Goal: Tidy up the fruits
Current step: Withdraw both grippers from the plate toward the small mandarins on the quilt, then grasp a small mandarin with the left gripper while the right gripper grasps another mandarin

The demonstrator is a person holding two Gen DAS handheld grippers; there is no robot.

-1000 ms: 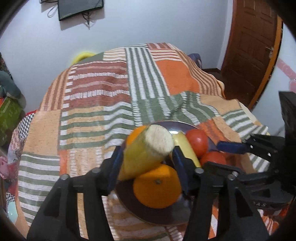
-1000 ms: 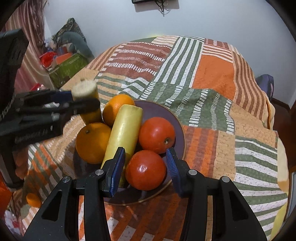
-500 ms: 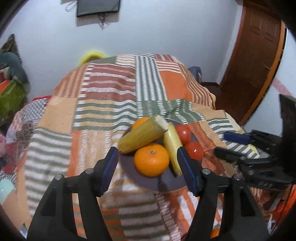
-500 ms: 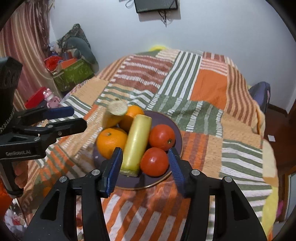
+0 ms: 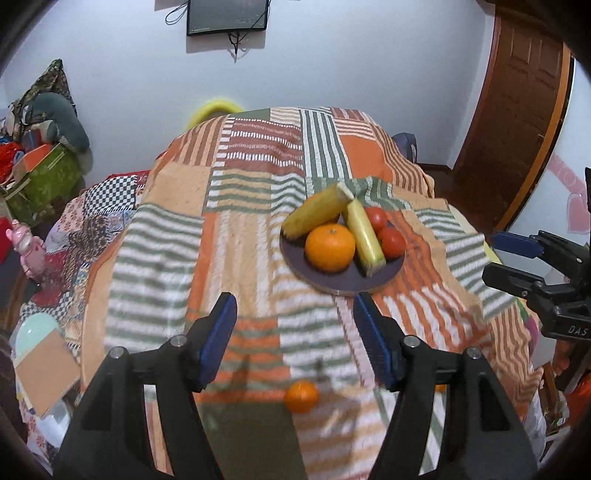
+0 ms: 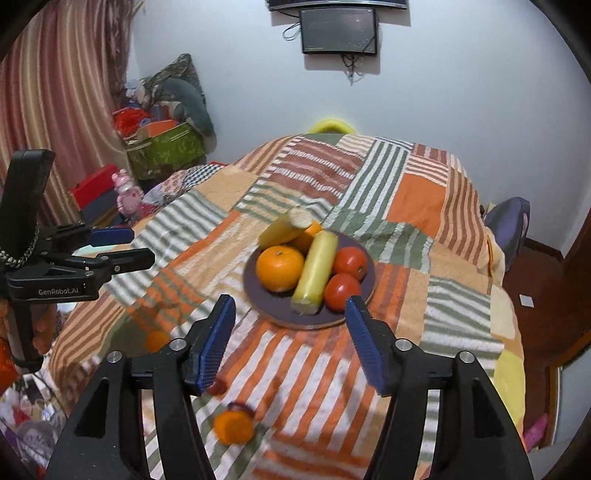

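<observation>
A dark round plate [image 5: 347,282] [image 6: 258,299] sits on the patchwork cloth. It holds a corn cob [image 5: 316,216] [image 6: 280,227] resting on top, a yellow cob [image 5: 364,236] [image 6: 316,271], an orange [image 5: 328,247] [image 6: 279,267], a second orange behind [image 6: 308,236] and two tomatoes [image 5: 391,240] [image 6: 343,291]. My left gripper [image 5: 295,336] is open and empty, drawn back from the plate. My right gripper [image 6: 290,341] is open and empty, just short of the plate. A loose orange [image 5: 301,396] [image 6: 234,424] lies near the cloth's front edge.
Another orange [image 6: 157,339] lies at the cloth's left side. Boxes, a cushion and a pink toy [image 6: 127,192] stand on the floor at left. A wooden door [image 5: 517,110] is at right. A screen [image 6: 338,31] hangs on the far wall.
My left gripper let go of the corn cob, which now rests on the plate's fruit. Both grippers have pulled back and up from the plate.
</observation>
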